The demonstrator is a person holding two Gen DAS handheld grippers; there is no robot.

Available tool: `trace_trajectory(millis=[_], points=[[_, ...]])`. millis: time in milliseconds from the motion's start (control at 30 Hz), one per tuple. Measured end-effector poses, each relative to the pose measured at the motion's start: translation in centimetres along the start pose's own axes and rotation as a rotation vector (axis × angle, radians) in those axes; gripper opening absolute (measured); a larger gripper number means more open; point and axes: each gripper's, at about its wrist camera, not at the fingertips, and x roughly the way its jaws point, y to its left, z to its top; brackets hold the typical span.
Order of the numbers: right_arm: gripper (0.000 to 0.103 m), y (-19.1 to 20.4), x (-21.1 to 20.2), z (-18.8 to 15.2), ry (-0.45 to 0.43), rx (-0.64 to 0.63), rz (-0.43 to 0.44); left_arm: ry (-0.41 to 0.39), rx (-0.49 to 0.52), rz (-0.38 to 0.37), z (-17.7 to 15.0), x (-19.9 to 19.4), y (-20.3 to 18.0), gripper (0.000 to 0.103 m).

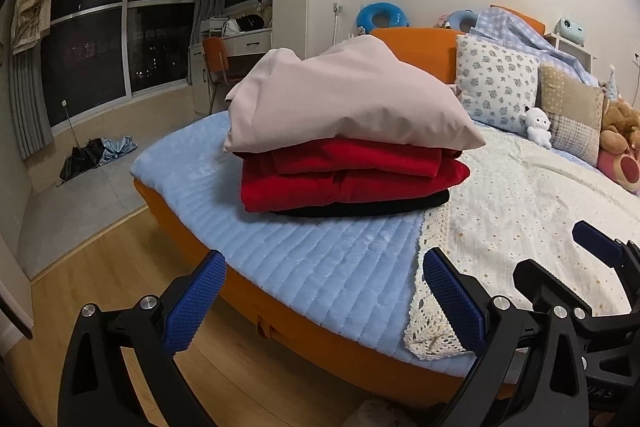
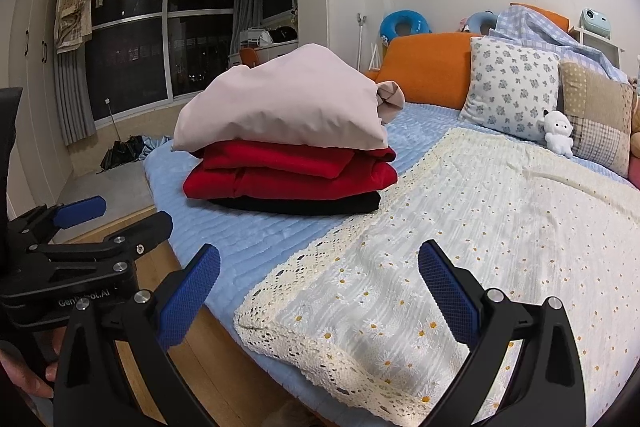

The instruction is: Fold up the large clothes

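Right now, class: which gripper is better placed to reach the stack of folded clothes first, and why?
Left, probably. The left gripper is open and faces the stack of folded clothes head-on across the blue quilt. The right gripper, also open, hovers over the cream blanket, with the stack off to its left.
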Motion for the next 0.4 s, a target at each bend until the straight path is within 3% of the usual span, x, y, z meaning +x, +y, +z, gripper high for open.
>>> trace_trajectory(millis=[233, 400], points=[[0.098, 0.27, 0.06, -0.10, 0.004, -0.001, -0.004, -0.023, 0.038, 0.054, -0.04, -0.24, -0.67, 0.100], [0.098, 0.41, 0.08, -0.12, 0.003, 0.005, -0.002, 0.000, 0.026, 0.041, -0.05, -0.10, -0.54, 0.100]])
